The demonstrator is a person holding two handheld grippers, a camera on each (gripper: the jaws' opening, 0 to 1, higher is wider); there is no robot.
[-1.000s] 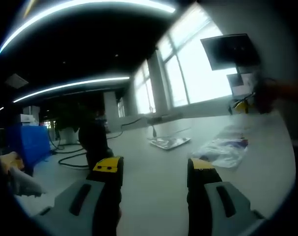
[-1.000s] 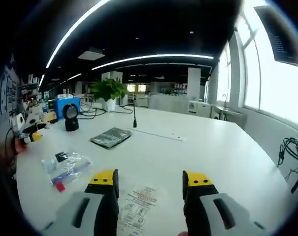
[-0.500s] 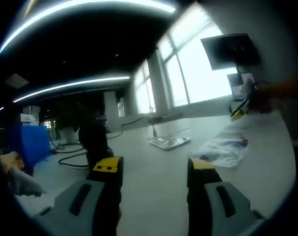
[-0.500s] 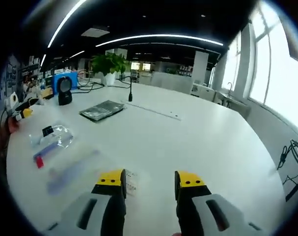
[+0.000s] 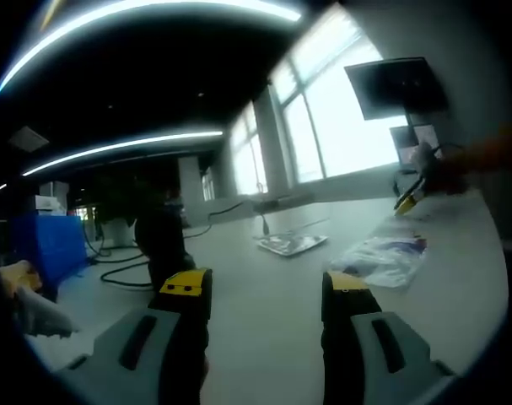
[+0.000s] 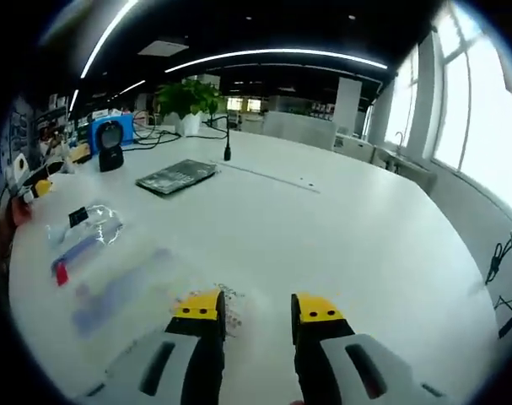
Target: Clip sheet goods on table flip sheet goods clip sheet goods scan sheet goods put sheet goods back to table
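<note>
In the right gripper view a clear sheet packet [image 6: 125,287] with a printed label lies flat on the white table [image 6: 340,228]. Its printed end touches the left finger of my right gripper [image 6: 258,308]. That gripper is low over the table, open, its jaws partly drawn together with bare table in the gap. My left gripper [image 5: 264,285] stands open and holds nothing. It hovers above the table [image 5: 264,261], well short of a clear bag [image 5: 382,257] of small items. The right gripper [image 5: 410,198] shows far off beyond that bag, held by a hand.
A clear bag [image 6: 83,239] with a red and blue item lies to the left. A dark flat tray [image 6: 175,175], a black scanner [image 6: 110,145] by a blue box, a plant [image 6: 184,97] and cables sit further back. A monitor [image 5: 399,84] hangs at the window side.
The right gripper has dropped closer to the table and the sheet packet, and its jaws have drawn nearer together. The left gripper has kept still.
</note>
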